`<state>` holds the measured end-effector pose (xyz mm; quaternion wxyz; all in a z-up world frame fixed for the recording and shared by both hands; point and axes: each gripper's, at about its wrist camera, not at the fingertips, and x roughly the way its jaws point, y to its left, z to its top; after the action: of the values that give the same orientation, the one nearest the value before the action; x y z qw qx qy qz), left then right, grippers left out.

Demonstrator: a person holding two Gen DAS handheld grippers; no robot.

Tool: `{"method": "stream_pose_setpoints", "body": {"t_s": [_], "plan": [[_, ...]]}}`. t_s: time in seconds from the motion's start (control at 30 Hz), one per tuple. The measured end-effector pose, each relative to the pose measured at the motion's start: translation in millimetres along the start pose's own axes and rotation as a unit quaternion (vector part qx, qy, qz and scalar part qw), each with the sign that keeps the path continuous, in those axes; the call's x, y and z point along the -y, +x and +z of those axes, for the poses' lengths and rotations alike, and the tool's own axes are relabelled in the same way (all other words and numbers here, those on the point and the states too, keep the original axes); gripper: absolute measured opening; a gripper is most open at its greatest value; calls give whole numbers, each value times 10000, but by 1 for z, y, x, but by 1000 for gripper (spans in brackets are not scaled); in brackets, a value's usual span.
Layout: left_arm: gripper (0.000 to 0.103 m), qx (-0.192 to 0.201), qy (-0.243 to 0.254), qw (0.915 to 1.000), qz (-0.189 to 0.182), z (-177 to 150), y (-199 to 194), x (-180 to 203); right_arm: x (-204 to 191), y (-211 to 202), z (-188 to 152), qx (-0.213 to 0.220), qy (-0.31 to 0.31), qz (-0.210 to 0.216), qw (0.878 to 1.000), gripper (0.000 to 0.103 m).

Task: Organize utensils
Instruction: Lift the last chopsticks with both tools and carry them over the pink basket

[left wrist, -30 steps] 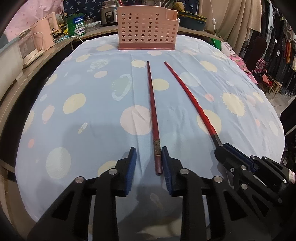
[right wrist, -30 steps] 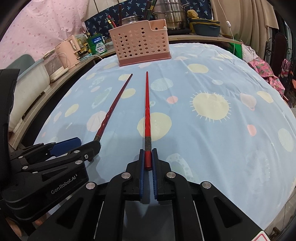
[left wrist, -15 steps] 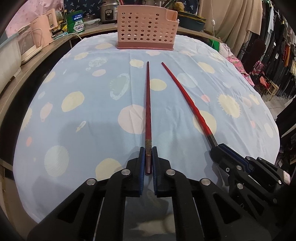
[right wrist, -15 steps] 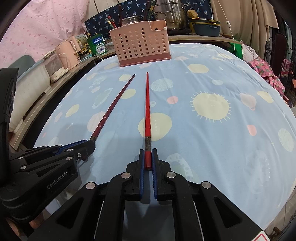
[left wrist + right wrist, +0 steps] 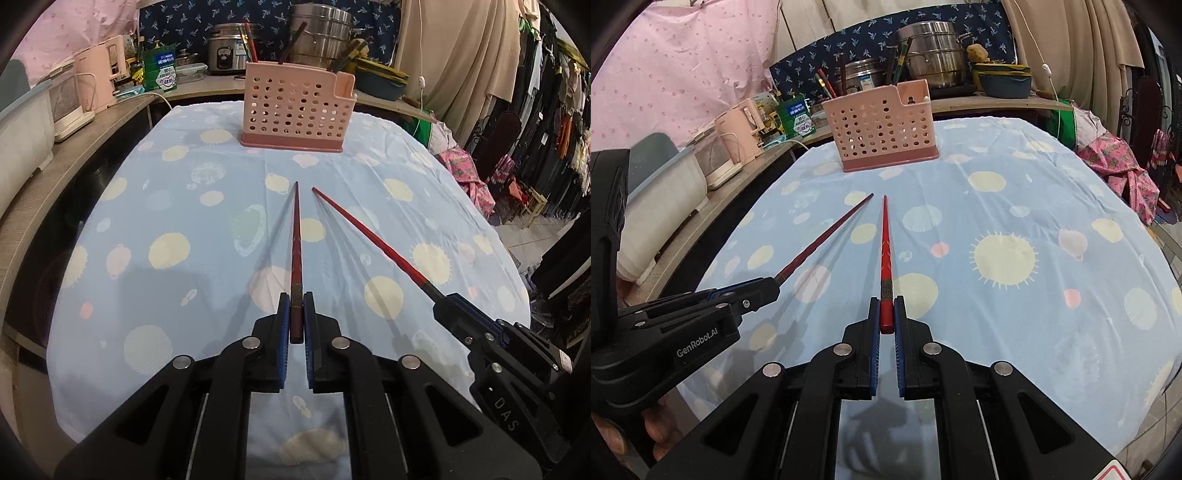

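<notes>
My left gripper (image 5: 294, 314) is shut on the thick end of a dark red chopstick (image 5: 296, 251) and holds it above the cloth, tip toward the pink perforated holder (image 5: 295, 110). My right gripper (image 5: 885, 317) is shut on a bright red chopstick (image 5: 885, 254), also lifted and pointing at the holder (image 5: 884, 127). Each gripper shows in the other's view: the right gripper (image 5: 448, 304) with its chopstick (image 5: 369, 236), the left gripper (image 5: 764, 291) with its chopstick (image 5: 827, 236). The holder stands at the table's far edge and has several utensils in it.
The table (image 5: 147, 206) wears a light blue cloth with pale dots. A wooden counter (image 5: 55, 162) at the left and back carries a pink kettle (image 5: 738, 125), a rice cooker (image 5: 229, 48), steel pots (image 5: 934, 51) and a white bin (image 5: 18, 133). Clothes hang at the right (image 5: 546, 122).
My left gripper closed on the dark red chopstick. Both grippers then lifted their chopsticks off the cloth; shadows now show beneath them.
</notes>
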<state>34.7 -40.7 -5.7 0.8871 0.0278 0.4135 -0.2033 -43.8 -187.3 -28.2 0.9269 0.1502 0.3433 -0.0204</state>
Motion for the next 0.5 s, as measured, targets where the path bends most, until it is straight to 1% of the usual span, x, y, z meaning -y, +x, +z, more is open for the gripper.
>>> {"method": "stream_pose_setpoints", "body": {"t_s": [0.2,0.5], "plan": [[7,265,-235,9993,-79,27,-19,-12,5,-23,27,360,131,63,9992,7],[7,731,-312,9968,-123,69,-43,-21,14,-44,75,904,285,194,9953,7]]}}
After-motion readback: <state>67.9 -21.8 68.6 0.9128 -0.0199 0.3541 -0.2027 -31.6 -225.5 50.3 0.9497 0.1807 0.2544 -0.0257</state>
